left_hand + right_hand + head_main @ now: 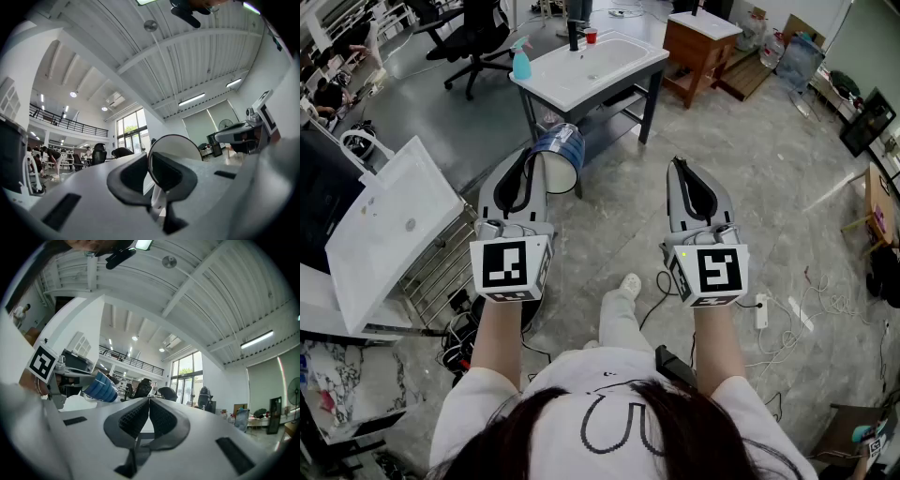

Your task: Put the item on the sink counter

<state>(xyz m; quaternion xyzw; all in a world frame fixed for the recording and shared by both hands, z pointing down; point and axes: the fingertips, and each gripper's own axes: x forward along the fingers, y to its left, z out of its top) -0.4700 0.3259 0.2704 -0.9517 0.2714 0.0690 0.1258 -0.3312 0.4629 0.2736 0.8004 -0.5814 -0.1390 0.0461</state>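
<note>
A blue-striped cup with a white inside lies on its side in the air, and my left gripper is shut on its rim. In the left gripper view the round white rim stands pinched between the dark pads of that gripper. My right gripper hangs shut and empty to the right; its own view shows the pads together and the blue cup off to the left. The white sink counter stands ahead, beyond both grippers.
On the sink counter are a blue spray bottle, a black faucet and a red cup. A second white sink unit stands close on the left. A wooden cabinet, an office chair and floor cables surround.
</note>
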